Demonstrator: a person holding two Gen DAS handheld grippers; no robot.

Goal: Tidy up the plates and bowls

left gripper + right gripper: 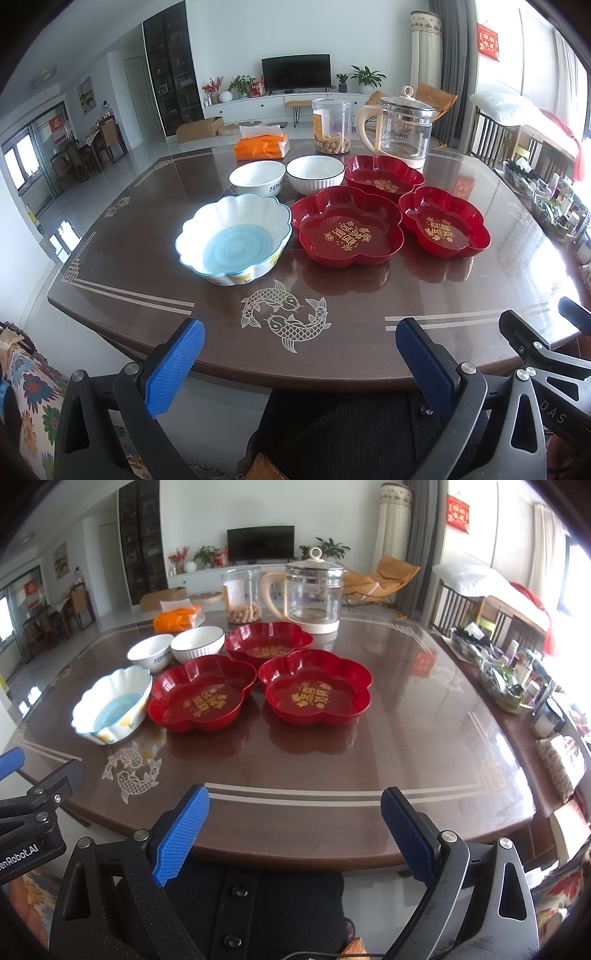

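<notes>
While the left gripper (pixel 299 360) and right gripper (pixel 295 830) hover at the near edge of the glossy brown table (pixel 369 760), jaws wide apart and empty, the scalloped white-and-blue ceramic bowl (pixel 233 239) sits nearest, three red flower-shaped plastic plates (pixel 314 686) beside it, two plain white bowls (pixel 315 174) behind, glass kettle (pixel 402 129) farthest.
</notes>
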